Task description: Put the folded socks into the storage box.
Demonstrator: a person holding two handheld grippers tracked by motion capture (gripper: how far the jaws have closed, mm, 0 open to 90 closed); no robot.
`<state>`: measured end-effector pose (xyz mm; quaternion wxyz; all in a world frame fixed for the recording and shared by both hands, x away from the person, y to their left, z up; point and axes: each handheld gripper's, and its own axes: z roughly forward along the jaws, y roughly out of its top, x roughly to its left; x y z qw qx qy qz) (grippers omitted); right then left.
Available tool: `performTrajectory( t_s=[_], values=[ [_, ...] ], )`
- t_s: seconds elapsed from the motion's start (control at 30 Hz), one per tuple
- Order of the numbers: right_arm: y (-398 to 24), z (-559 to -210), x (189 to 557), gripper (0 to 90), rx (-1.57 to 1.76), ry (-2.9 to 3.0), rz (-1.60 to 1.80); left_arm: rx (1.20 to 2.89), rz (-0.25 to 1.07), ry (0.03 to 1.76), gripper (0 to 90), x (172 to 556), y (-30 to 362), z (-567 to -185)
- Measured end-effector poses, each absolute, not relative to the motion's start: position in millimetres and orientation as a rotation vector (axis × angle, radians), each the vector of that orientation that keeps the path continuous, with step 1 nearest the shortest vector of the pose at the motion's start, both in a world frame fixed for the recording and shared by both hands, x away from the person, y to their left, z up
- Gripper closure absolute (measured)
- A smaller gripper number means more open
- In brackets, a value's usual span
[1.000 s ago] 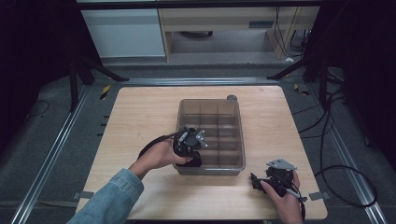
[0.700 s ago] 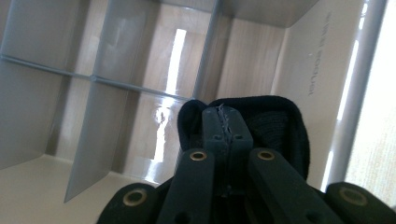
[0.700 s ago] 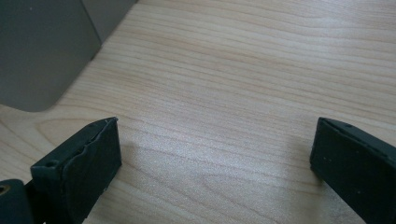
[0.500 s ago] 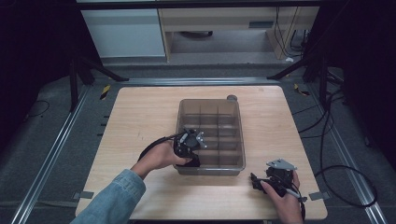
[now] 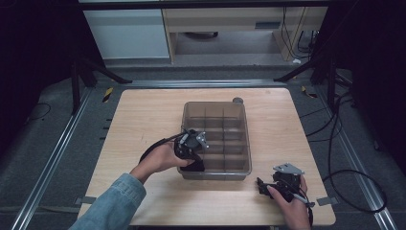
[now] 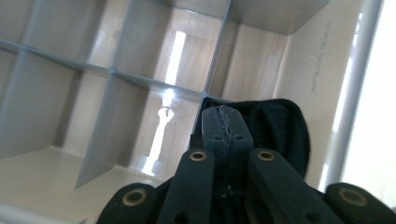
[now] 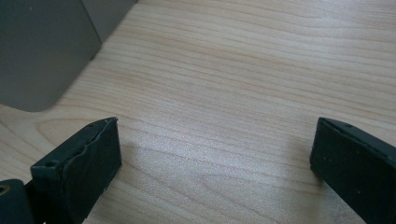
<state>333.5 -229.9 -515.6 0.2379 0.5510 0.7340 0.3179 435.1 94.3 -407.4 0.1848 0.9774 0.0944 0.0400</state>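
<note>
Little has shifted — wooden table [image 5: 143, 124] in dark room, grey floor [image 5: 57, 129] around.

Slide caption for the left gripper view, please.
Left gripper, jaws shut, over black cloth in a corner compartment of the divided bin.

You are looking at a high view where light is falling on the surface [image 5: 143, 120] while the room's sides are sinking into black. In the left gripper view, glare is streaking the divided bin [image 6: 168, 100] and washing out the right edge. The right gripper view is staying evenly lit, with nearby jaws softening.
</note>
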Motion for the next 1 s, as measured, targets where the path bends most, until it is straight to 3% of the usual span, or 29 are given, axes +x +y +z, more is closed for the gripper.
performTrajectory(
  t_s=[0.4,1.0],
  values=[
    [-229.9,-515.6,333.5,2.2,1.509,2.011,0.871,2.694,0.09,0.19,89.0,412.8,105.2,-384.4],
    [-229.9,-515.6,333.5,2.2,1.509,2.011,0.871,2.756,0.025,0.254,89.7,425.5,99.6,-417.6]
  ],
)
